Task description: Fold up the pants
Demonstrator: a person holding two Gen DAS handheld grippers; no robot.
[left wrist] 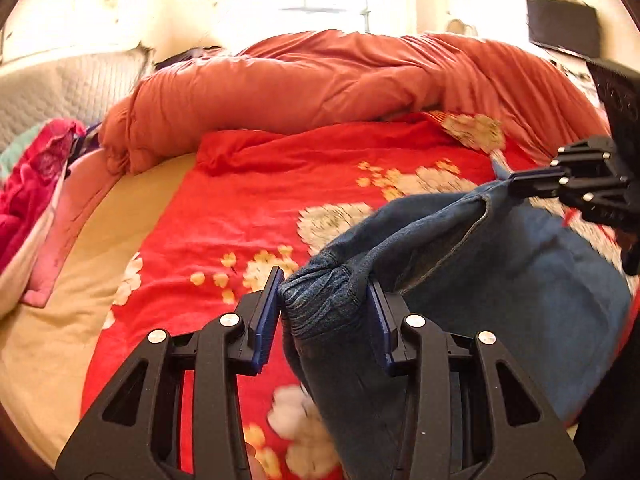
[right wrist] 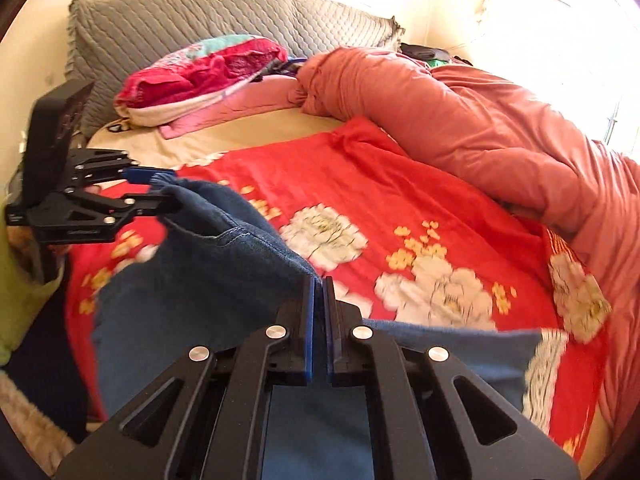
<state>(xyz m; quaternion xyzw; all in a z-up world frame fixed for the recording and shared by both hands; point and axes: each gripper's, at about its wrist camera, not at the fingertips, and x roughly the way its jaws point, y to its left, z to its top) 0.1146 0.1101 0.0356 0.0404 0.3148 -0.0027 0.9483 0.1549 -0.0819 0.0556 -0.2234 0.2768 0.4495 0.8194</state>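
Blue denim pants (left wrist: 500,280) hang between my two grippers above a red floral bedspread (left wrist: 260,208). My left gripper (left wrist: 326,300) has its jaws apart, with the bunched elastic waistband (left wrist: 320,300) between the blue pads; the right pad touches the denim and a narrow gap shows at the left pad. My right gripper (right wrist: 319,292) is shut on the other edge of the pants (right wrist: 208,280). The right gripper shows in the left wrist view (left wrist: 516,182), pinching the denim. The left gripper shows in the right wrist view (right wrist: 160,188), holding the waistband.
A rolled orange duvet (left wrist: 320,84) lies across the far side of the bed. Pink and red clothes (right wrist: 200,72) are piled by a grey quilted headboard (right wrist: 180,16). Beige sheet (left wrist: 52,320) shows at the left. A black object (left wrist: 564,28) stands at the back right.
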